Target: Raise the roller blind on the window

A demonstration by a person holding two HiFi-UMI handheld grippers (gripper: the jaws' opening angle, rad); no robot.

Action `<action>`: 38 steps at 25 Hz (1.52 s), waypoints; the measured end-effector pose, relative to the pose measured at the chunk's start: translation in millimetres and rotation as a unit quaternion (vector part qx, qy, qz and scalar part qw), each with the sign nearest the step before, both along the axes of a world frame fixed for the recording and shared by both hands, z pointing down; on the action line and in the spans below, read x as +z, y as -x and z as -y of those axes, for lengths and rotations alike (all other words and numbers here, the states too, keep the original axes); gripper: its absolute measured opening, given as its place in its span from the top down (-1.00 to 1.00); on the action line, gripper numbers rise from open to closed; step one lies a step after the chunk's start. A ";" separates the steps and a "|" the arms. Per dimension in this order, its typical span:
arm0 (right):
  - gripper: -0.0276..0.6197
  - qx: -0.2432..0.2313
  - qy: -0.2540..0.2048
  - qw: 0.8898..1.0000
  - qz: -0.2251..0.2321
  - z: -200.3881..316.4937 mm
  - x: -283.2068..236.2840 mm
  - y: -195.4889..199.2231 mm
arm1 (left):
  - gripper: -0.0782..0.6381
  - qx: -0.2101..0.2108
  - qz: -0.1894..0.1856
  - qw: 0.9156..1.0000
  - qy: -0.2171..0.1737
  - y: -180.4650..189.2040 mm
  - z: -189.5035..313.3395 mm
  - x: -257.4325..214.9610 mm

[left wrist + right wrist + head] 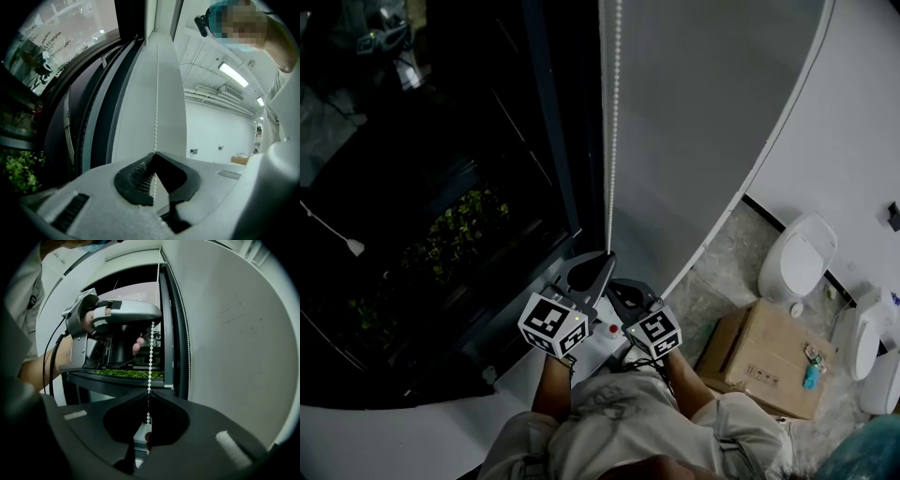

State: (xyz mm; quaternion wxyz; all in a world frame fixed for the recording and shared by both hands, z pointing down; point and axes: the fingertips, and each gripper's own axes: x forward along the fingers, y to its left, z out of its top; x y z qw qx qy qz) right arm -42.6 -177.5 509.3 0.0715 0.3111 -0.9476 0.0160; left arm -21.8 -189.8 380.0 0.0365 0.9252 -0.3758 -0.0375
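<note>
The grey roller blind hangs to the right of the dark window. Its white bead chain runs straight down to my two grippers, low in the middle of the head view. My left gripper is shut on the chain, which runs up from its closed tips in front of the blind. My right gripper sits just below and to the right. It is shut on the same chain at its tips, with the left gripper above it and the blind at the right.
Green plants show through the glass. A white sill runs below the window. On the stone floor at the right stand a cardboard box and white wall fixtures. A white cord with a knob hangs at the left.
</note>
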 end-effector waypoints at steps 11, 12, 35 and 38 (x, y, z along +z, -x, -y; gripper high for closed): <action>0.88 0.002 0.024 1.000 -0.012 2.2 26.9 -0.1 | 0.74 -0.005 0.002 1.000 0.024 0.9 3.6 27.1; 0.88 0.002 0.026 1.000 -0.013 2.5 29.5 -0.4 | 0.74 -0.005 0.003 1.000 0.027 0.7 4.3 29.9; 0.88 0.004 0.054 0.998 -0.034 5.6 58.6 -1.9 | 0.75 -0.007 0.012 0.998 0.055 -1.5 12.4 60.0; 0.88 0.004 0.061 0.997 -0.041 4.8 65.5 -2.9 | 0.75 -0.008 0.017 0.998 0.063 -2.1 13.3 67.3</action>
